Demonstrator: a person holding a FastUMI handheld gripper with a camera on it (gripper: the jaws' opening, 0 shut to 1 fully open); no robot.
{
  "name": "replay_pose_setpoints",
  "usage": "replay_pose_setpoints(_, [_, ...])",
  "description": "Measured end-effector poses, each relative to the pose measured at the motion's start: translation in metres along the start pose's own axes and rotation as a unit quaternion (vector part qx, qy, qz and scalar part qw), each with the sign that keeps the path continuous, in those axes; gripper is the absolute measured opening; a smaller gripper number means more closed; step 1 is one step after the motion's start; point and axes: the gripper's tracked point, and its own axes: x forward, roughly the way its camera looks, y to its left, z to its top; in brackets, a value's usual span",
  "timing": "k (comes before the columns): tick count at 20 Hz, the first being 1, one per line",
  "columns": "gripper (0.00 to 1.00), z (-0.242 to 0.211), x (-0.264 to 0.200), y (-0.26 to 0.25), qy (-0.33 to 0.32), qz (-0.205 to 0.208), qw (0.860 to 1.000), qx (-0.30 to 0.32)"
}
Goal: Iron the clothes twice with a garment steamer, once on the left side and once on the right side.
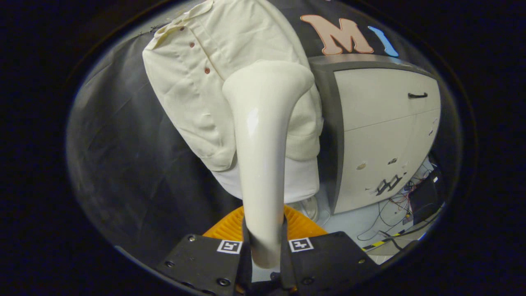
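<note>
My gripper (263,242) is clenched on the handle of the glossy cream plastic garment steamer (263,144), both fingers pressing it. Its head sits against the cream buttoned shirt (193,82) ahead, left of a white cabinet (382,135).

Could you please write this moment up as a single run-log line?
gripper: shut on steamer handle | steamer head: in front of shirt | shirt: hanging beside cabinet
</note>
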Motion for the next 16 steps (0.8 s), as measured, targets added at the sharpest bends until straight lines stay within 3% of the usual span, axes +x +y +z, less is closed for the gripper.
replay_pose_setpoints(6, [0.27, 0.019, -0.098, 0.005, -0.087, -0.041, 0.995, 0.002])
replay_pose_setpoints(11, [0.27, 0.009, -0.176, 0.003, -0.142, -0.084, 0.986, -0.024])
replay_pose_setpoints(16, [0.27, 0.005, -0.222, 0.001, -0.197, -0.079, 0.977, -0.023])
